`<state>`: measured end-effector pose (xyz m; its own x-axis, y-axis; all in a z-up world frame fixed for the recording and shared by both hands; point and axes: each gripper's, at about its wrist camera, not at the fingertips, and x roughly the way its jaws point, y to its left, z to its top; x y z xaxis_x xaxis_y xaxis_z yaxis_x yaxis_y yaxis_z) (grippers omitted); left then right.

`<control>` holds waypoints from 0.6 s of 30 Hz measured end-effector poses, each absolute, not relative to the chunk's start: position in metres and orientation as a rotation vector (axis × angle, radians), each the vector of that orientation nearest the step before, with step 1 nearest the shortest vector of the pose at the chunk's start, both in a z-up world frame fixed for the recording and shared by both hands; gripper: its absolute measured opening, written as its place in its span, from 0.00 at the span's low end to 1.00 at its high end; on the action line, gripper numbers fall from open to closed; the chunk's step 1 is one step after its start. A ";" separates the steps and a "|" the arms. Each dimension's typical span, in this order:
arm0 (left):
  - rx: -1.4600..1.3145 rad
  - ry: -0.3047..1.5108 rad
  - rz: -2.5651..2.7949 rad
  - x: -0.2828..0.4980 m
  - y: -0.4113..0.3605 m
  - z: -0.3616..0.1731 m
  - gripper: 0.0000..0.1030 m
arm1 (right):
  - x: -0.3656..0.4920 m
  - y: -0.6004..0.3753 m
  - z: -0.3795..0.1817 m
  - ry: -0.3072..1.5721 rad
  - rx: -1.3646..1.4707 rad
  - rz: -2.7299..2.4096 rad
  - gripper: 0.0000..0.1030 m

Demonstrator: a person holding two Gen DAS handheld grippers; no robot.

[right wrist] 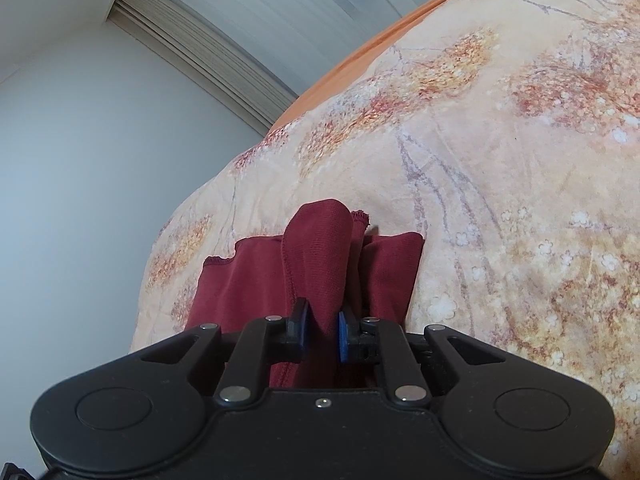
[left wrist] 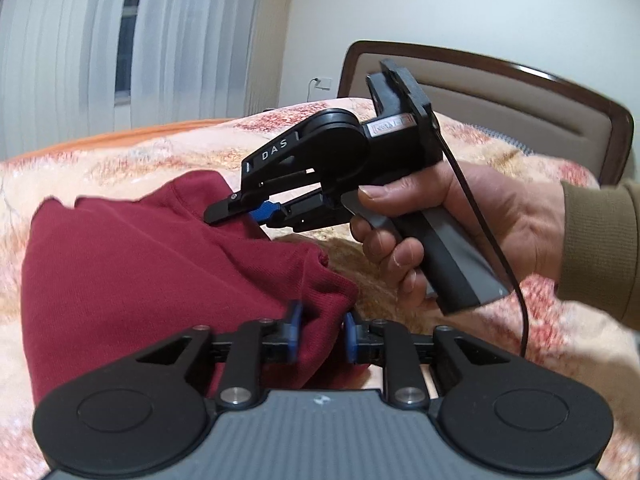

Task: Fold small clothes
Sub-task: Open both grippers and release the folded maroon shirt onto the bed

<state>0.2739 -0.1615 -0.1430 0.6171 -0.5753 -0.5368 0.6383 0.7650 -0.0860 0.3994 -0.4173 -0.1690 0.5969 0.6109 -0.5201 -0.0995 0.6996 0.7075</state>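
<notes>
Floral bedspread (left wrist: pixel 120 152) covers the bed, and a maroon garment (left wrist: pixel 132 264) lies on it. Left tongs (left wrist: pixel 320 336) are closed onto a bunched corner of the garment. Right tongs (right wrist: pixel 323 334), seen sideways in the left view (left wrist: pixel 256 210), pinch a raised fold of it, held by the right hand (left wrist: pixel 472 220).

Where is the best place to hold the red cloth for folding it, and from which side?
Probably at its corners, one per tongs, coming in low along the bed. The cloth is thin and limp, so only edges and corners pinch cleanly. Both left tongs and right tongs already grip it so.
</notes>
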 end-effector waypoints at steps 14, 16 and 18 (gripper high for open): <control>0.094 0.554 -0.723 0.218 -0.108 -0.127 0.38 | 0.319 -0.423 -0.124 0.756 0.515 0.578 0.24; 0.041 0.564 -0.656 0.221 -0.086 -0.128 0.38 | 0.302 -0.416 -0.123 0.765 0.506 0.641 0.28; 0.014 0.621 -0.602 0.231 -0.075 -0.133 0.38 | 0.288 -0.408 -0.129 0.797 0.438 0.661 0.29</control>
